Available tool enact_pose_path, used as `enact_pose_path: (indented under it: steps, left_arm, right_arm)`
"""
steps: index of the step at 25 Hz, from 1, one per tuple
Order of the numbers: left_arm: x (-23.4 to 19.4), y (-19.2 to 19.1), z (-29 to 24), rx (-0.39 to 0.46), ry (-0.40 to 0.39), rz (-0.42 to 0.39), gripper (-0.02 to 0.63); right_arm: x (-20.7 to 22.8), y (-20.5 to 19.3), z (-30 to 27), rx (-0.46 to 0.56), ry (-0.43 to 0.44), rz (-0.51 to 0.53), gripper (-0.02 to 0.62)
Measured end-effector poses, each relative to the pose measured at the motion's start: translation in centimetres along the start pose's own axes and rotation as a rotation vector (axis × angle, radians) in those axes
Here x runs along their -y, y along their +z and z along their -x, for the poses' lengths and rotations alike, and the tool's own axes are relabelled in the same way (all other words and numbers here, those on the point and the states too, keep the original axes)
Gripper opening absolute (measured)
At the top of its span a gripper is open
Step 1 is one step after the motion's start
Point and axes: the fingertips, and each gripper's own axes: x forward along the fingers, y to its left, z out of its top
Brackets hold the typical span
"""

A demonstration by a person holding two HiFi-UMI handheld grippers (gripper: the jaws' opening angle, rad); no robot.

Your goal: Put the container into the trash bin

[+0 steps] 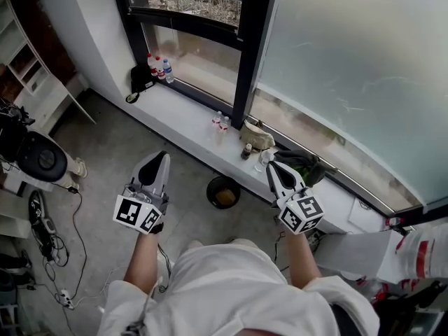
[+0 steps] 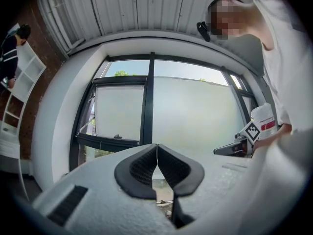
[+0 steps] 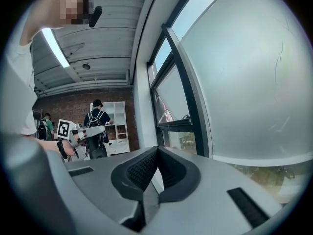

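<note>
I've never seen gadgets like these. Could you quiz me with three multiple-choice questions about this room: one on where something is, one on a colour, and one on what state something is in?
1. Where is the trash bin?
A. on the floor beside the window ledge
B. on a table
C. hanging on a wall

2. What colour is the bin?
A. red
B. black
C. white

3. How do the left gripper's jaws stand?
A. wide open
B. clamped on a cup
C. shut, with nothing between them

Answers:
1 A: the head view shows it standing on the floor just below the ledge.
2 B: its rim and wall are dark.
3 C: in the left gripper view the pads meet and nothing is between them.
</note>
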Motion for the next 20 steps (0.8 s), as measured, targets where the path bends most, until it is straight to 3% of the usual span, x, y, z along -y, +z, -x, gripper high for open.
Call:
enact_pose_path:
  steps: [8,20]
  left_arm:
    - [-1.2,2.2,3.0,0.023,0.092,-0.050,0.018]
    - [-3.5,2.9,7.8,-0.032,0.221,-0.093,0.018]
  right_arm:
    - [1.5,3.2,1.3,0.042,-0.033,0.051,0.002]
    - [3.7,5.1,4.0,0.059,-0.114,0.115,0.002]
